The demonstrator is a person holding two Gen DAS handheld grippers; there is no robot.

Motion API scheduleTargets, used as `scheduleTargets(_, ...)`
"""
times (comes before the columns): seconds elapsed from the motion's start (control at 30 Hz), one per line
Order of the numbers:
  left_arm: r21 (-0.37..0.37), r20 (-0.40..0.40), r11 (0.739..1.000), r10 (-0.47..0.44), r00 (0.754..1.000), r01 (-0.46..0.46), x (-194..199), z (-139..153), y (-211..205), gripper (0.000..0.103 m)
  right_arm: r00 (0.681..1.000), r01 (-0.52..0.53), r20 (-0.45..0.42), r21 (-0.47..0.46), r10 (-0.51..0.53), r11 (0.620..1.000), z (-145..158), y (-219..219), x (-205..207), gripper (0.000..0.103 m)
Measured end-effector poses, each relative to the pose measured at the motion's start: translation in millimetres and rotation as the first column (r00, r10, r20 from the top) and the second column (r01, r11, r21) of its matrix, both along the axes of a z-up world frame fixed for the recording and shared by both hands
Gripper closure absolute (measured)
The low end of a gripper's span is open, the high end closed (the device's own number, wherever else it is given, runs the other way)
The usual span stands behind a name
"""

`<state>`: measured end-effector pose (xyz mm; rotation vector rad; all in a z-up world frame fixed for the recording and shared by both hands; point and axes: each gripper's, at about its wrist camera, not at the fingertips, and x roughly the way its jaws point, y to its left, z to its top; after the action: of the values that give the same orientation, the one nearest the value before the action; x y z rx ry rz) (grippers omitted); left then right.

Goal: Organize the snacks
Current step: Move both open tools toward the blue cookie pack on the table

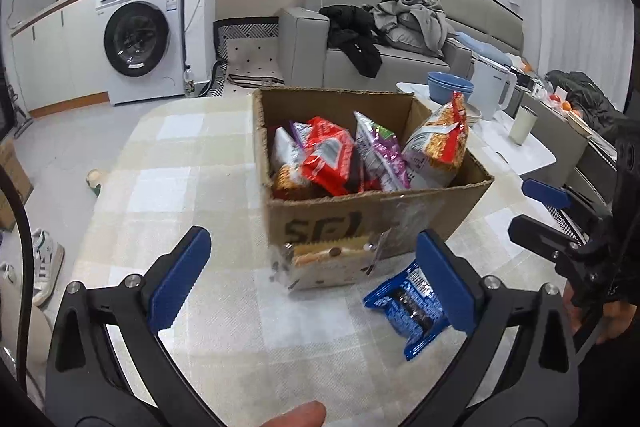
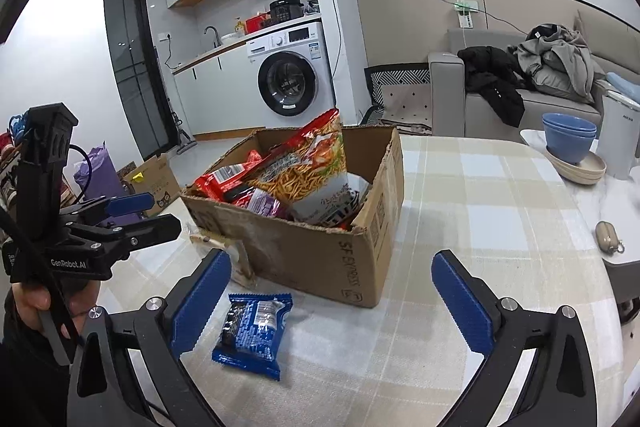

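surface point(image 1: 192, 187) with pale checked cloth takes up most of both views; brown box point(image 1: 360, 211) stands on it, flaps up, full of snack packs, some upright and poking over the rim; tallest is a noodle bag point(image 2: 312, 163) leaning at one corner, red pack point(image 1: 328, 163) and purple pack point(image 1: 378, 151) crammed beside it; left claw point(image 1: 316, 281) low in the left wrist view, blue pads spread wide, nothing gripped, pads touching nothing; right claw point(image 2: 332, 303) same, wide apart and empty, aimed at the box's near corner; each claw also shows at the edge of the other's view, held by a hand point(image 2: 28, 299); two packs lie loose on the cloth outside the box; clear cracker pack point(image 1: 328, 265) lies flat against the box's front wall, between the left claw's pads but untouched; in the right wrist view only its end shows, left of the box, partly hidden by a pad; blue cookie pack point(image 2: 254, 331) lies flat on the cloth just in front of the box, apart from it, near the cracker pack; in the left wrist view it sits beside the right-hand pad, partly covered by it; in the right wrist view it lies just inside the left-hand pad, not pressed; blue bowl point(image 2: 568, 139) on a plate sits on a second white surface beyond; a fingertip point(image 1: 300, 415) shows at the bottom edge of the left wrist view
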<state>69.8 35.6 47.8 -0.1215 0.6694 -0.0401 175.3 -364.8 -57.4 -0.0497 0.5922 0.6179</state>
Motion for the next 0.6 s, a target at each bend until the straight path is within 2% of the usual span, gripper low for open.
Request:
scheduleTargets(0.13,0.008,-0.007,1.000,0.019,1.000,-0.019,-16.3,-6.0,7.6,0.001,1.000,-0.004,-0.030,0.003,0.004,1.000,-8.3,3.6,-6.9,0.001)
scheduleTargets(0.33,0.004,-0.008,1.000,0.028,1.000,-0.028,-34.6,-14.1,10.5,0.001,0.998,0.001,-0.057,-0.043,-0.003,0.999,-16.8,13.1,-13.3,0.001)
scheduleTargets(0.4,0.025,-0.031,1.000,0.019,0.999,-0.018,-32.6,-18.3,7.2,0.001,0.998,-0.004,-0.063,-0.043,0.002,0.999,-17.6,13.3,-15.8,0.001)
scheduleTargets(0.6,0.056,-0.023,0.998,0.030,0.999,-0.028,-37.4,-17.5,3.1,0.001,0.996,-0.016,-0.085,-0.061,0.010,0.998,-23.3,24.0,-19.3,0.001)
